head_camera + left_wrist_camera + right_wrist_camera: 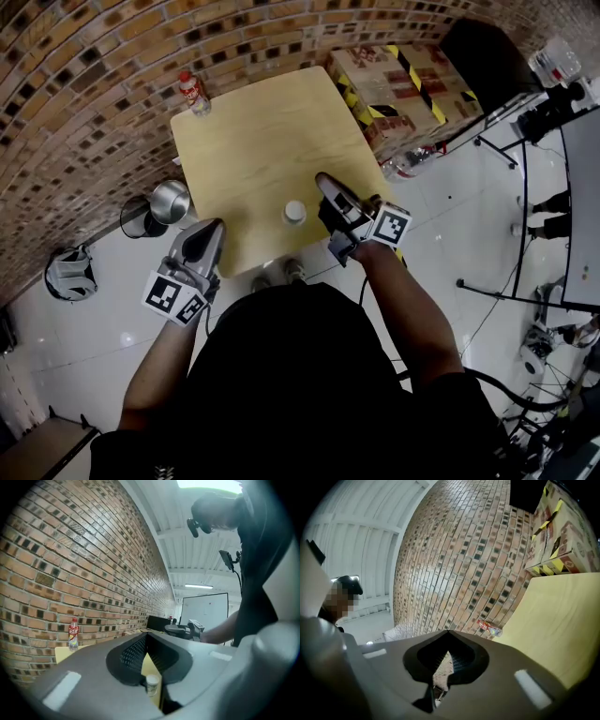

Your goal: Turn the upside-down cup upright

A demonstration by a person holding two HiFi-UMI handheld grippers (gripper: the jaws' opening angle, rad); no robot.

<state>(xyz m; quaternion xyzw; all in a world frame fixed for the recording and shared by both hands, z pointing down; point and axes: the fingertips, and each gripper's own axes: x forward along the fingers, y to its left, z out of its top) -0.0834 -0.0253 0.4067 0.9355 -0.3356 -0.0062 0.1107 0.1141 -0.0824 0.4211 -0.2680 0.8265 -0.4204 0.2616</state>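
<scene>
A small white cup (294,212) stands near the front edge of the pale wooden table (262,141); which end is up I cannot tell. My left gripper (217,226) hovers off the table's front left corner, jaws shut and empty. In the left gripper view the cup (152,685) shows through the gap behind the closed tips of that gripper (146,635). My right gripper (322,179) is over the table just right of the cup, shut with nothing held. The right gripper (449,632) points slightly upward at the brick wall, and the cup is out of its view.
A red-labelled bottle (194,93) stands at the table's far left corner. Taped cardboard boxes (398,80) sit beyond the far right corner. A metal bin (170,201) stands on the floor left of the table. Stands and cables (506,150) fill the right side.
</scene>
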